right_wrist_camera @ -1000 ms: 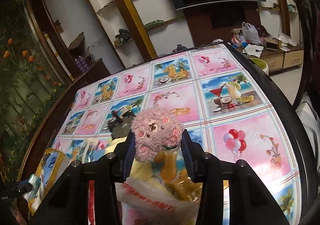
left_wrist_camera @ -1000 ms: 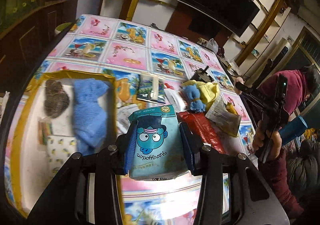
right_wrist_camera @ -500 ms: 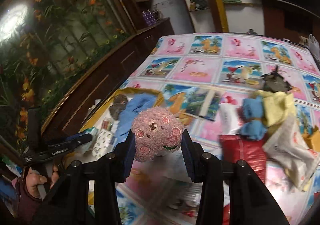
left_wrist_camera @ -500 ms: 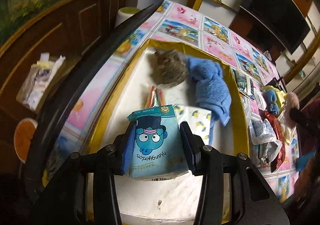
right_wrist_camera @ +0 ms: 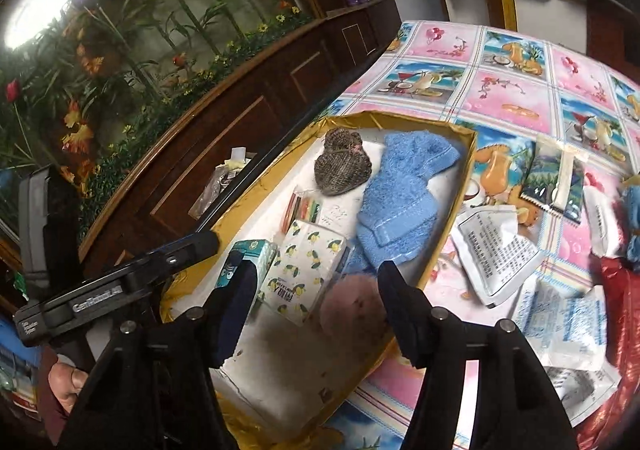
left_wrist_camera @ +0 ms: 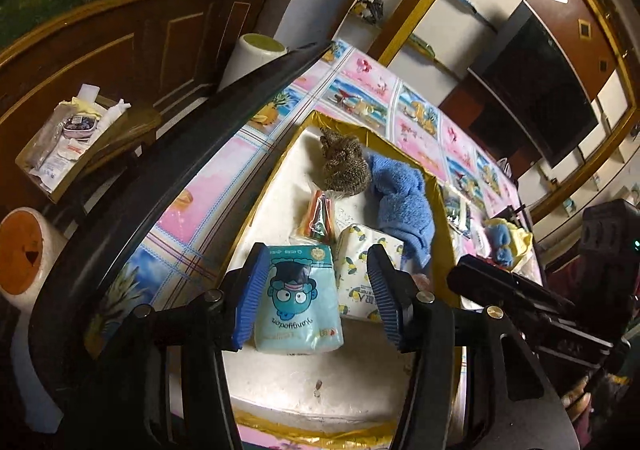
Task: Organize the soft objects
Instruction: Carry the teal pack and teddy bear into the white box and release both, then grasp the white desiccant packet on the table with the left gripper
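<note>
Between the spread left claw, a teal tissue pack lies in the gold-rimmed box; the right claw gapes above a pink plush, on the patterned table.

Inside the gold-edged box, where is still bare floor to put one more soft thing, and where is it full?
Bare white floor remains at the near end of the box, between the lemon tissue pack, the pink plush and the near gold rim. The far half is crowded: grey knit pouch, blue towel, teal tissue pack.
</note>
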Tool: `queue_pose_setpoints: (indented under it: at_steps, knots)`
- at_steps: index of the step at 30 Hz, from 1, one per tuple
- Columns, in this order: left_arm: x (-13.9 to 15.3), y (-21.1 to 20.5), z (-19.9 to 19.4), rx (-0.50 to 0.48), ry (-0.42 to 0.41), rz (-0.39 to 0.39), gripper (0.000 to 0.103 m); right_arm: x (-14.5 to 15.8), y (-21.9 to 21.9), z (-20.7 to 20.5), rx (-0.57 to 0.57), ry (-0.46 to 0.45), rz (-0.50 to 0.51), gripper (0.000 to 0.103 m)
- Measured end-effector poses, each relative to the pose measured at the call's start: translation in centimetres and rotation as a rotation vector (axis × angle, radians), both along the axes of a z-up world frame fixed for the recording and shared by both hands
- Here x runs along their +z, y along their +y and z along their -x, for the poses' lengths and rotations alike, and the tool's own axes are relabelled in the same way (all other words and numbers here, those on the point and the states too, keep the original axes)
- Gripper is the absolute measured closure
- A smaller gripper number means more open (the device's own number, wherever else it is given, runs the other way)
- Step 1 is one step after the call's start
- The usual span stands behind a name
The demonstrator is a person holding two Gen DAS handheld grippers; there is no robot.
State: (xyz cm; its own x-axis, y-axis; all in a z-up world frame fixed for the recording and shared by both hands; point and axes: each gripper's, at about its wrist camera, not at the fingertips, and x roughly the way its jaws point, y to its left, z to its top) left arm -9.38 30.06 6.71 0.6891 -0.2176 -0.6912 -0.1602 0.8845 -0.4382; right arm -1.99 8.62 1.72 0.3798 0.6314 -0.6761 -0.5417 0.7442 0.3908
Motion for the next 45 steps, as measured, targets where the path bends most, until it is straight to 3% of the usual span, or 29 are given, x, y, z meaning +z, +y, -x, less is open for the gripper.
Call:
queue_pose_setpoints:
  at_steps: [4, 8, 12, 14, 15, 17, 20, 25, 31, 35, 39, 42, 45]
  knots:
    - [0.3, 0.0, 1.5, 0.030, -0.030, 0.012, 0.052, 0.6, 0.1, 0.0, 0.008, -0.002, 0.020, 0.037]
    - [0.7, -0.1, 2.9, 0.069, -0.063, 0.002, 0.052, -0.4, 3.3, 0.1, 0.109, 0.056, 0.069, 0.037]
    - [1.3, -0.3, 3.7, 0.079, -0.079, -0.013, 0.052, -2.9, 8.5, -0.5, 0.146, 0.060, 0.264, 0.036]
    - [1.5, -0.5, 4.1, 0.073, -0.088, -0.026, 0.052, -3.1, 8.8, -1.2, 0.195, 0.119, 0.188, 0.038]
    - [1.6, -0.6, 4.4, 0.075, -0.093, -0.033, 0.048, -2.3, 7.8, -1.6, 0.196, 0.134, 0.105, 0.038]
    - [1.6, -0.6, 4.7, 0.082, -0.108, -0.043, 0.043, -0.2, 5.3, -2.3, 0.126, 0.072, 0.020, 0.037]
    - [1.6, -0.8, 4.8, 0.079, -0.133, -0.029, 0.043, 1.7, 2.8, -3.4, 0.043, 0.020, 0.006, 0.037]
    - [2.1, -2.4, 4.8, 0.008, -0.156, -0.078, 0.043, 3.3, -1.2, -3.4, -0.053, -0.026, -0.033, 0.037]
    - [2.2, -5.1, 4.7, -0.076, -0.179, -0.078, 0.039, 3.9, -10.4, -1.0, -0.251, -0.223, 0.134, 0.034]
    - [2.3, -9.0, 3.9, -0.195, -0.176, -0.077, 0.039, 1.3, -18.5, -0.9, -0.397, -0.153, 0.186, 0.032]
    - [2.3, -13.4, 1.6, -0.337, -0.095, -0.024, 0.039, -1.5, -24.7, -1.0, -0.531, -0.072, 0.156, 0.032]
    - [2.7, -16.3, -0.5, -0.398, -0.043, -0.017, 0.039, -2.3, -27.6, -1.7, -0.597, -0.061, 0.098, 0.032]
    - [2.9, -19.4, -2.7, -0.430, -0.006, -0.076, 0.039, -2.9, -28.7, -2.1, -0.622, -0.097, 0.065, 0.032]
